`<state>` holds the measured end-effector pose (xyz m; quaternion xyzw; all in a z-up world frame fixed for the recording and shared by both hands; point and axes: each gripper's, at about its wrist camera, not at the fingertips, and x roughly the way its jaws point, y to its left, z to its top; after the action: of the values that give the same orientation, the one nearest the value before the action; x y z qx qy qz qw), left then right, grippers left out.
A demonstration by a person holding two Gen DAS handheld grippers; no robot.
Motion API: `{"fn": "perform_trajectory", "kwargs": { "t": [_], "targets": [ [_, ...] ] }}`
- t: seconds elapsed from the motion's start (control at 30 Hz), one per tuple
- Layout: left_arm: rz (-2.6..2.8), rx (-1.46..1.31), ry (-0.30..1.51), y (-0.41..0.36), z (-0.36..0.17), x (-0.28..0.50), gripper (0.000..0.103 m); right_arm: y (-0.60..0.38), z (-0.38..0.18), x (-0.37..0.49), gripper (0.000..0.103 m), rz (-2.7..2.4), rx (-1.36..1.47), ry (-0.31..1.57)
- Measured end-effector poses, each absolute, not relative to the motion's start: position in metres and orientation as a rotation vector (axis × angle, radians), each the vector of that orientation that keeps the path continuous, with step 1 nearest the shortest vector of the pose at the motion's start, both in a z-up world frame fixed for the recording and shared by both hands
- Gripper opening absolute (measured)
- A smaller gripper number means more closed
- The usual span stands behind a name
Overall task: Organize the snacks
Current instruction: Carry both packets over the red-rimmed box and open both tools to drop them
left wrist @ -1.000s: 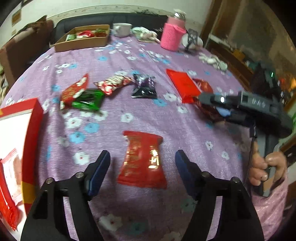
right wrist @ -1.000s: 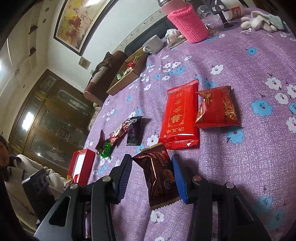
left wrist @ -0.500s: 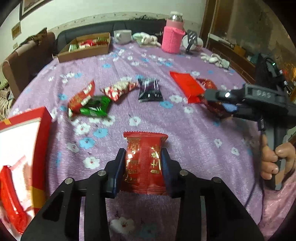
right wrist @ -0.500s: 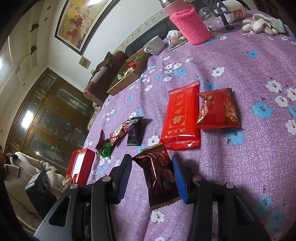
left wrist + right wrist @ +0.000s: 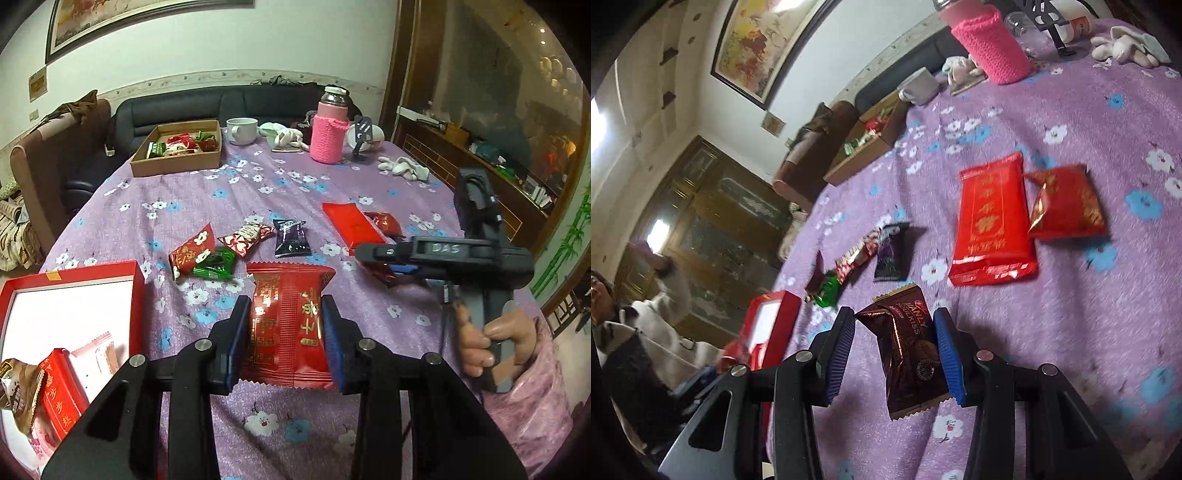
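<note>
Pick-up is done on both sides and the step in hand looks like carrying to the red box (image 5: 137,295). The left tool (image 5: 286,334), its jaws having just closed, pinches a red pack (image 5: 286,317) between both pads, just right of the box and lifted off the table (image 5: 258,184). The right tool (image 5: 895,354) pinches a brown pack (image 5: 912,354), further right of the box. Next, I judge, the red pack must swing left over the box's rim and be let go inside, clear of the packs already lying there, with the brown pack to follow
</note>
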<state>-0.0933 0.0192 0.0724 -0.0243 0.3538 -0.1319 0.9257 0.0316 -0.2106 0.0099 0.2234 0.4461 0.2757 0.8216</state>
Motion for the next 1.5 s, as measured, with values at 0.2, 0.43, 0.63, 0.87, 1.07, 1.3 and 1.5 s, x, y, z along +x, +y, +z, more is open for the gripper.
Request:
{"fn": "perform_trajectory", "kwargs": {
  "t": [0.2,0.43,0.63,0.87,1.07,1.3,1.5],
  "targets": [
    [-0.274,-0.057,0.746,0.024,0.067,-0.099,0.035,-0.197,0.01,0.024,0.045,0.555,0.43,0.946],
    [-0.264,-0.07,0.74,0.031,0.07,-0.106,0.035,-0.202,0.0,0.021,0.045,0.653,0.604,0.965],
    [-0.233,-0.079,0.741,0.043,0.067,-0.11,0.035,-0.212,-0.004,0.018,0.045,0.7,0.718,0.958],
    [-0.224,-0.1,0.756,0.052,0.062,-0.108,0.035,-0.208,0.004,0.017,0.047,0.668,0.644,0.969],
    [-0.235,-0.109,0.745,0.057,0.064,-0.108,0.035,-0.205,0.004,0.019,0.045,0.718,0.738,0.968],
    [-0.123,-0.104,0.66,0.096,0.084,-0.112,0.035,-0.127,0.031,0.026,0.045,0.846,0.654,0.989],
    [0.065,-0.109,0.639,0.152,0.087,-0.117,0.035,-0.024,0.049,0.031,0.045,1.023,0.565,1.013]
  ]
}}
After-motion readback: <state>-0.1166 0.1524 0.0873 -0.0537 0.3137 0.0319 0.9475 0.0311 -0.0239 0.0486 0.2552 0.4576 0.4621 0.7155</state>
